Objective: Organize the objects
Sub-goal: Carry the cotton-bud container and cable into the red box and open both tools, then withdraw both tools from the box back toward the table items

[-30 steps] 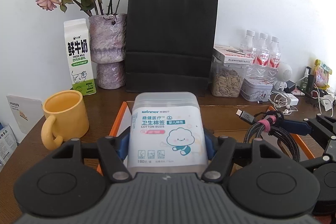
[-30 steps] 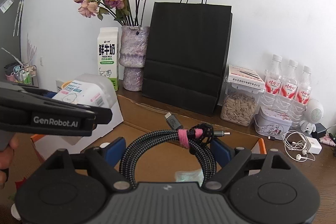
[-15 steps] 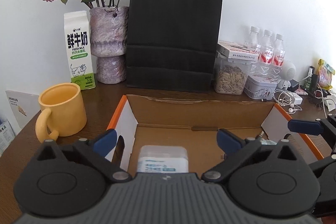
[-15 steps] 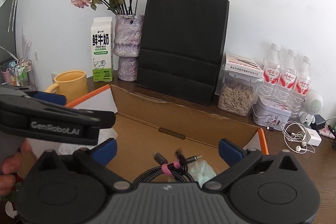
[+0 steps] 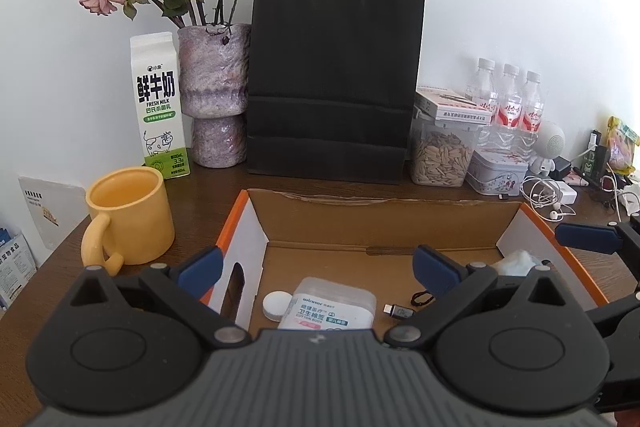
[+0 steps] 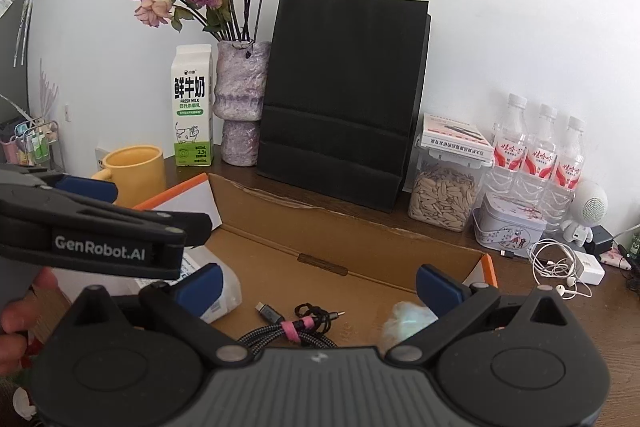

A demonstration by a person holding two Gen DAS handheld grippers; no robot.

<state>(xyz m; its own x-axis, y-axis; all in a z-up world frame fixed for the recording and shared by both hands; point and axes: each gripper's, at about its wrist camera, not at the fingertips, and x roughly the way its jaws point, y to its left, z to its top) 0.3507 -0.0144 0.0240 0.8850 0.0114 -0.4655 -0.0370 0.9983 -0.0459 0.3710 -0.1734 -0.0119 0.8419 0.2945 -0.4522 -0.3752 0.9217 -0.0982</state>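
Dark wood-grain desk (image 5: 200, 195) against a plain white wall. At the back, from left: waxed milk carton (image 5: 160, 103), rough mottled purple vase (image 5: 214, 95) of dried roses, matte black paper bag (image 5: 332, 75) with cord handles, clear jar (image 5: 440, 155) of seeds, three plastic bottles (image 5: 510, 99), small printed tin (image 5: 496, 173). Glossy yellow mug (image 5: 128, 215) near the left, just beside the box (image 5: 380, 219).

Open corrugated cardboard box, brown inside, white and orange on the flaps. On its floor, left side: translucent rounded cotton-bud tub (image 5: 332, 307), label up, lower end cut off by the gripper body; flat white disc (image 5: 276, 305) touching its left edge. Further right: coiled braided cable (image 6: 288, 331) tied with a pink strap, metal plug out, coil partly hidden under the camera housing. Beyond that, pale crumpled wad (image 6: 408, 319), soft and blurred, material hard to tell.

Left hand-held gripper (image 5: 318, 267): jaws just opened, spread wide above the tub, nothing between the blue pads. Right hand-held gripper (image 6: 320, 285): likewise just opened, wide above the cable, pads touching nothing.

Fingers (image 6: 16, 327) at the left edge of the right wrist view, mostly cropped. Tangled white earphones (image 5: 544, 191) and small clutter at far right, too distorted to read.
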